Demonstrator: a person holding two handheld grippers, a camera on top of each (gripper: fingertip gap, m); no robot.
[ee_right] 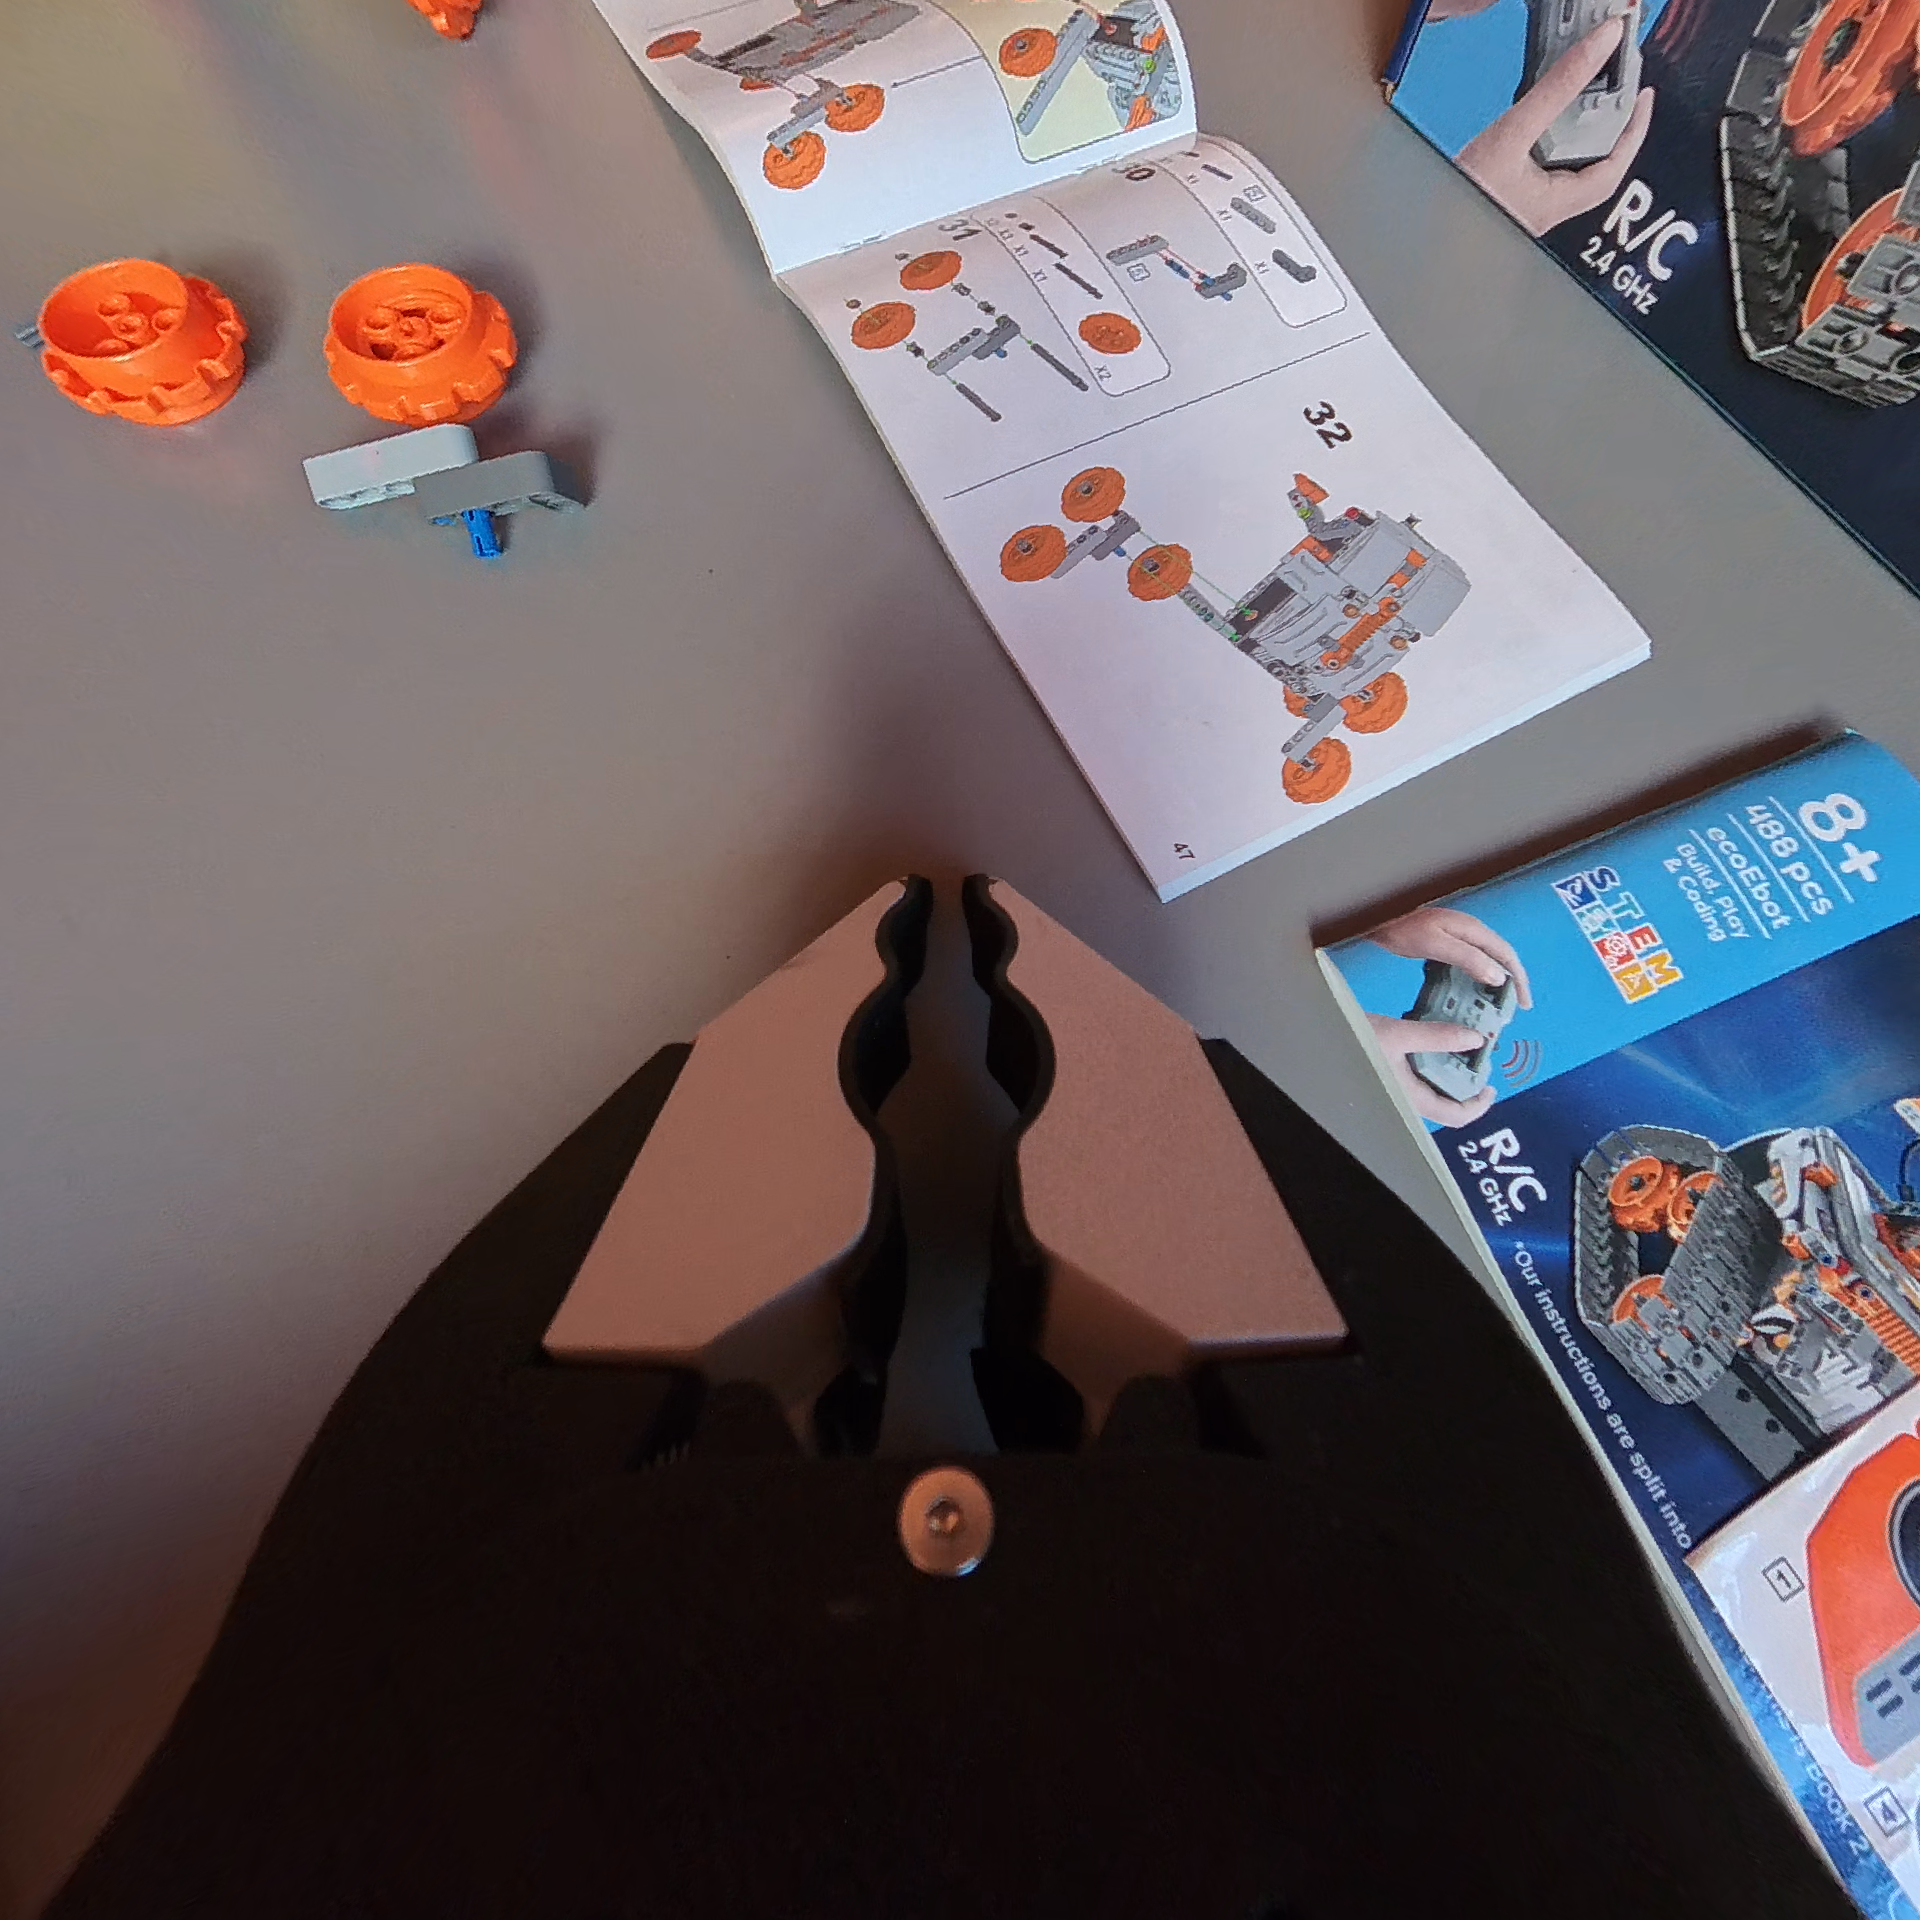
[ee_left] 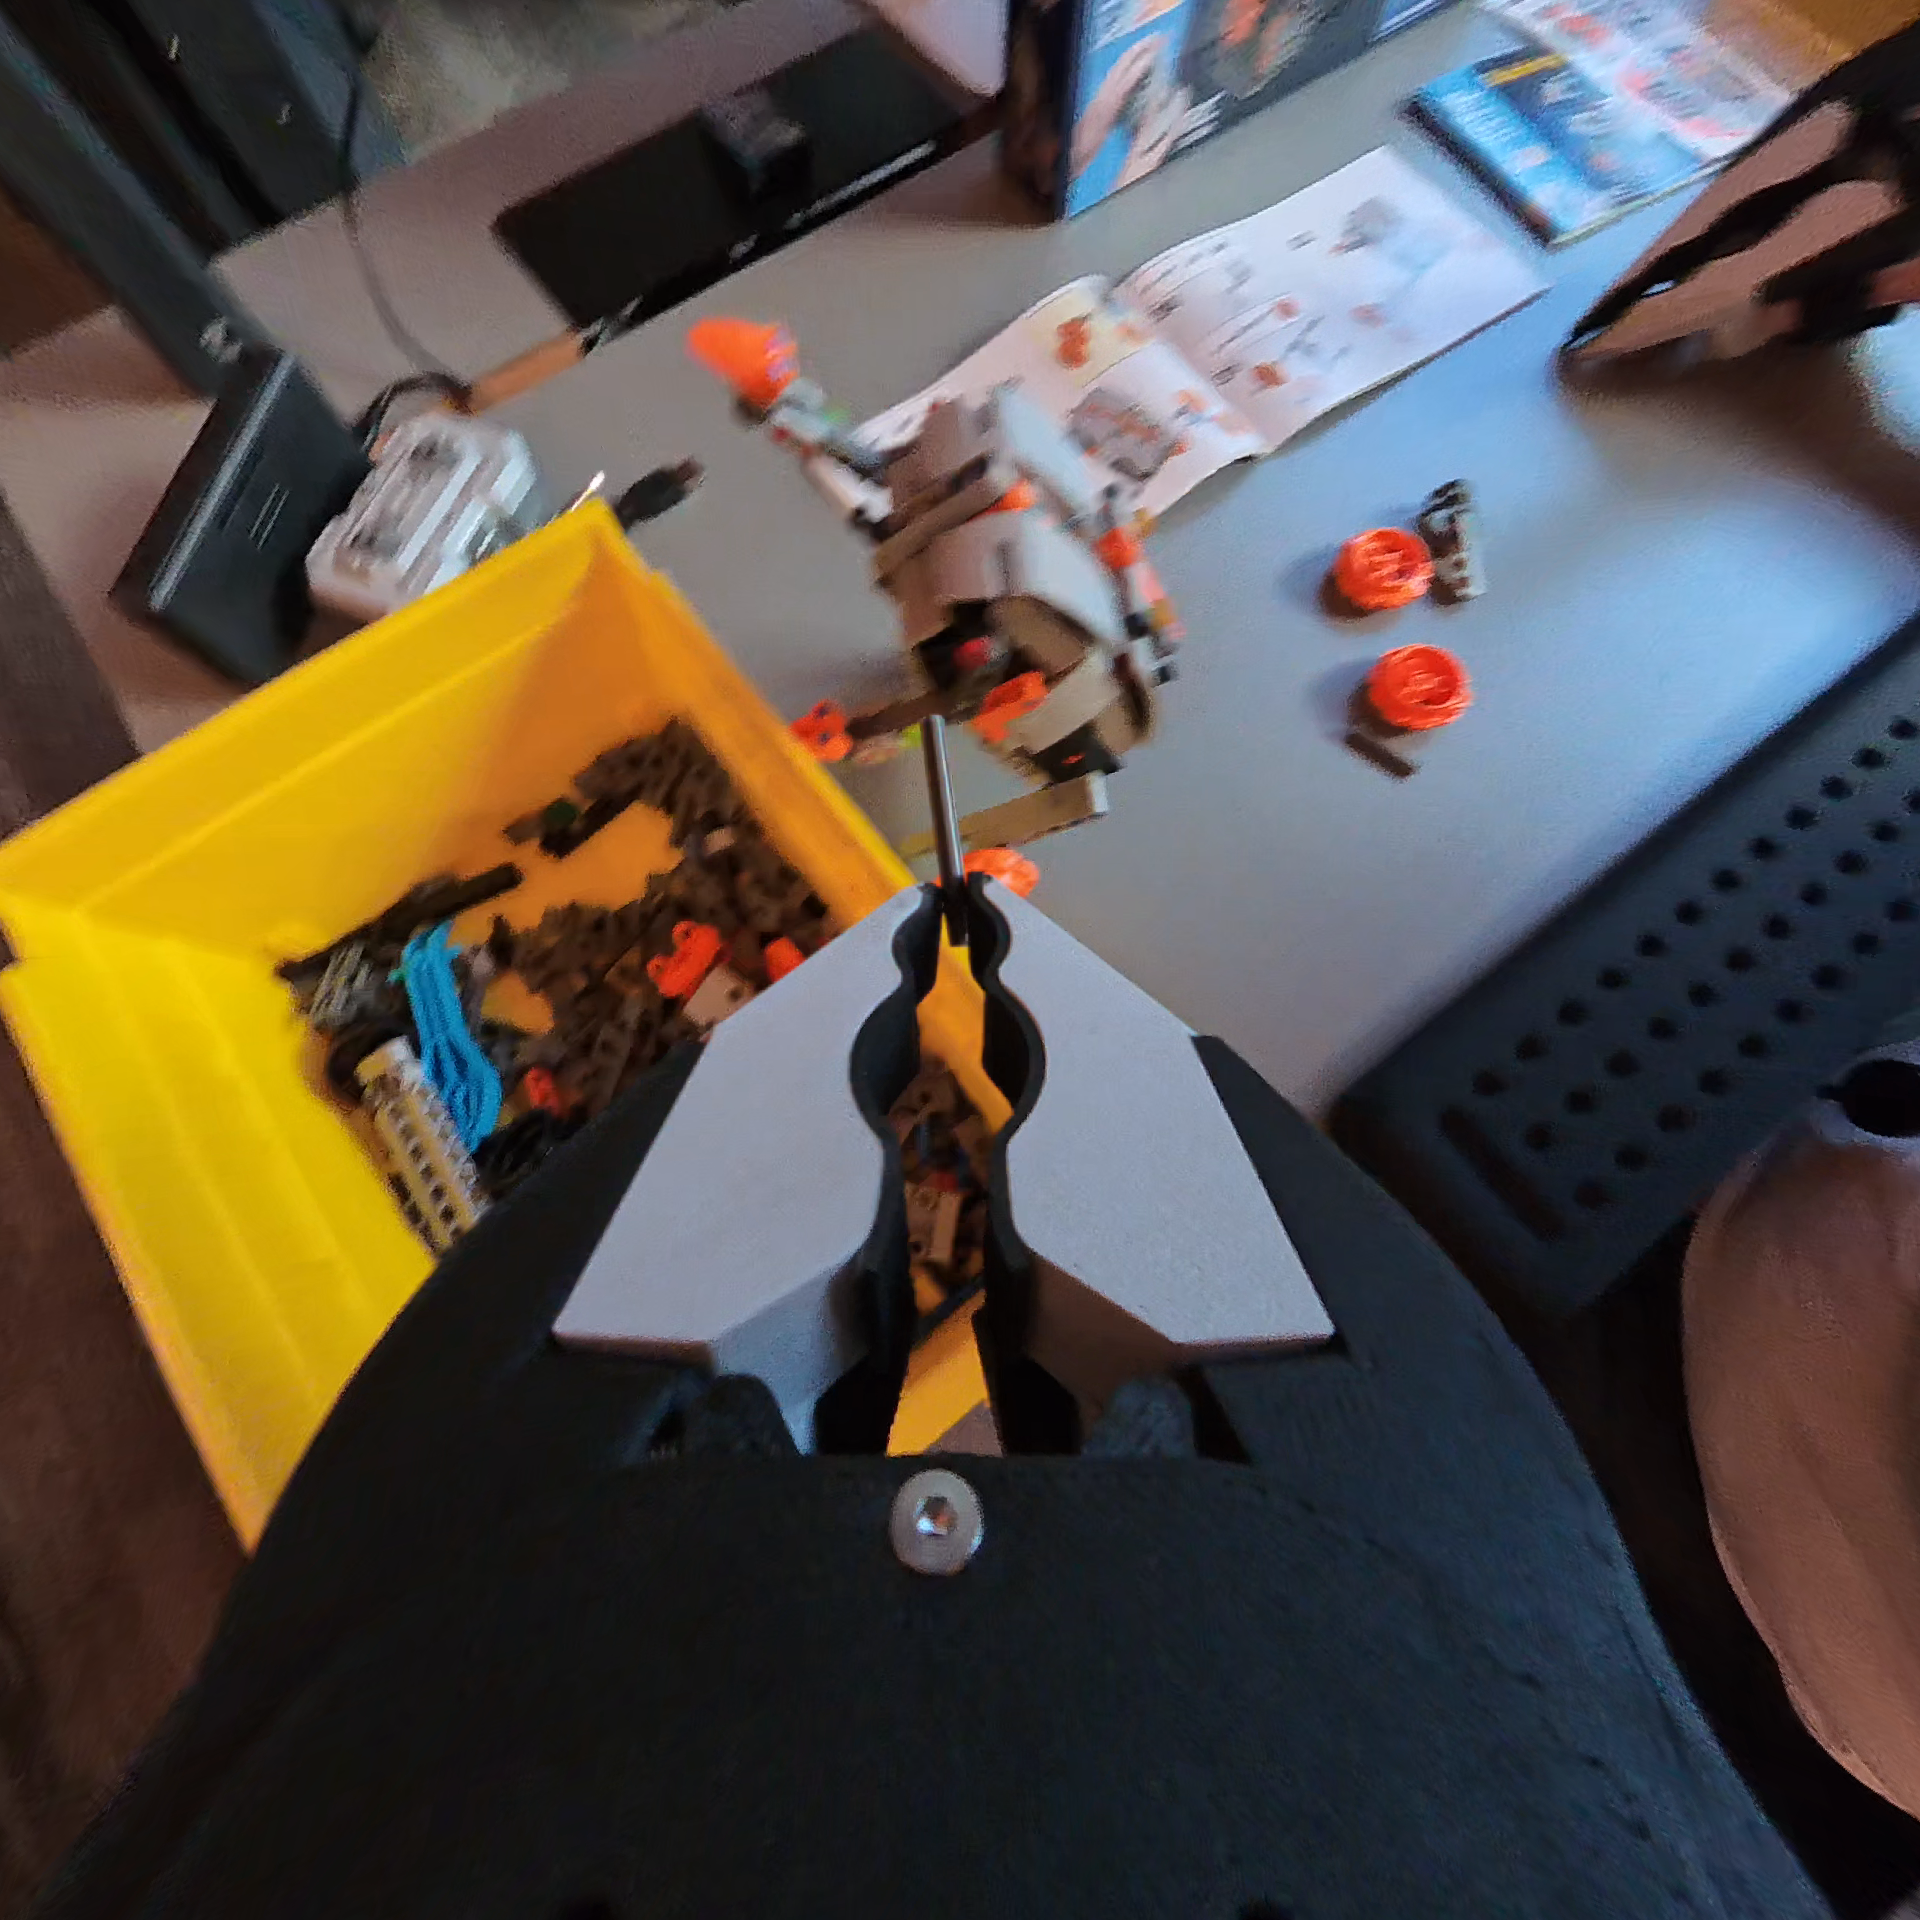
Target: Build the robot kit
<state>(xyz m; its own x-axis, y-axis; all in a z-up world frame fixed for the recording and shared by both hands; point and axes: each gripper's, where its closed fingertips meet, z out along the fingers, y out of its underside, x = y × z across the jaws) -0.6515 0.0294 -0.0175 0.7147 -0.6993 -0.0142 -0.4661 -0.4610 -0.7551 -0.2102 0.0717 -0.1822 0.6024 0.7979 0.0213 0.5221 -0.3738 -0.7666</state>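
My left gripper [ee_left: 954,914] is shut on a thin dark axle rod [ee_left: 943,800] that points up toward a grey and orange brick-built vehicle [ee_left: 997,582] on the grey table. The rod's far end reaches the model's underside; the view is blurred, so I cannot tell if it touches. A yellow bin [ee_left: 312,790] of loose parts sits just left of the gripper. My right gripper [ee_right: 943,888] hovers over bare table, its jaws almost together with nothing between them. Two orange wheels [ee_right: 416,343] and grey beams with a blue pin [ee_right: 447,483] lie to its far left.
An open instruction booklet [ee_right: 1195,468] lies ahead of the right gripper, a closed blue booklet [ee_right: 1683,1195] at its right, a product box [ee_right: 1714,208] beyond. In the left view two orange wheels [ee_left: 1418,686], a black perforated plate [ee_left: 1662,987] and the other gripper [ee_left: 1766,249] show.
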